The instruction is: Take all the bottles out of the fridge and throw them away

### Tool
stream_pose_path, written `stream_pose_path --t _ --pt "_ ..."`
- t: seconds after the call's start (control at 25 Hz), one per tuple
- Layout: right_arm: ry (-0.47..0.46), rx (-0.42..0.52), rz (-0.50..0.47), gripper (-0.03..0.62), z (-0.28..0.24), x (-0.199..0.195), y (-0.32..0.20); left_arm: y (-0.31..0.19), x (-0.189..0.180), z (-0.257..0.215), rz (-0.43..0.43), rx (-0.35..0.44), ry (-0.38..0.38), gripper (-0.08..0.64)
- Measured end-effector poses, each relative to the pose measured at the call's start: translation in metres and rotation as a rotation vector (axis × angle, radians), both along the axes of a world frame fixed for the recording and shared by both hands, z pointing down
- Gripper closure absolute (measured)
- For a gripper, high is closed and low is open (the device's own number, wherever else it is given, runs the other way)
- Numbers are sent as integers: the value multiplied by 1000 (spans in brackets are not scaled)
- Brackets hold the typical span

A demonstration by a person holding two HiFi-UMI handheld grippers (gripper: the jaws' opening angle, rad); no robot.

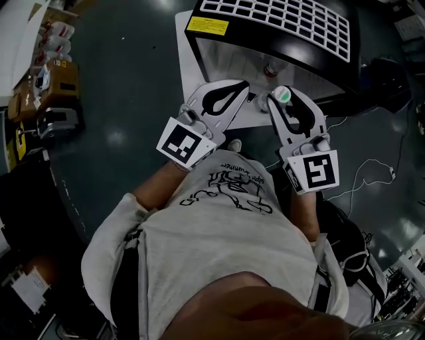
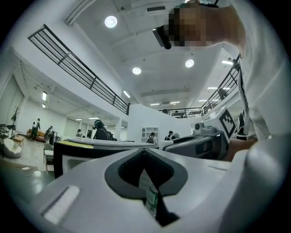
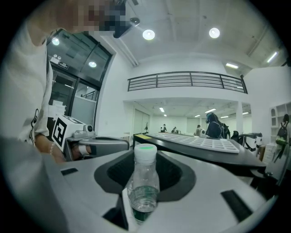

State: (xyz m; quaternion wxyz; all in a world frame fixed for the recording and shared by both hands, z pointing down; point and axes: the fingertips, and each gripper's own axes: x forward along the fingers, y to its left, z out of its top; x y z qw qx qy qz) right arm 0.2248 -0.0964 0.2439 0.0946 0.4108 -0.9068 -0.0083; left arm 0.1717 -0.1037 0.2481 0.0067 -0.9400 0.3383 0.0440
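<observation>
Our pale cotton shirt fills the foreground. We hold the left gripper idle, its smooth grey jaws closed on nothing. The right gripper clamps a clear round plastic bottle with a white cap, upright just outside the glass-fronted black fridge, probably ready for binning.

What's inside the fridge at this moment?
One small bottle shows in the pale interior near the front. The black, grid-marked top of the fridge covers the rest of the inside, so any further bottles there cannot be seen.
</observation>
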Motion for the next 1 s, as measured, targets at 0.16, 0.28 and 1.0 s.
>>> stream_pose_path --t 0.16,0.28,1.0 --pt "3 -2 -35 442 0 -4 8 7 -1 -3 -25 9 7 552" --pt "2 -3 -49 442 -3 -7 14 13 -4 -7 -37 14 4 551" --pt "2 -8 -105 442 -7 -67 31 39 -73 -1 -108 -54 -13 552"
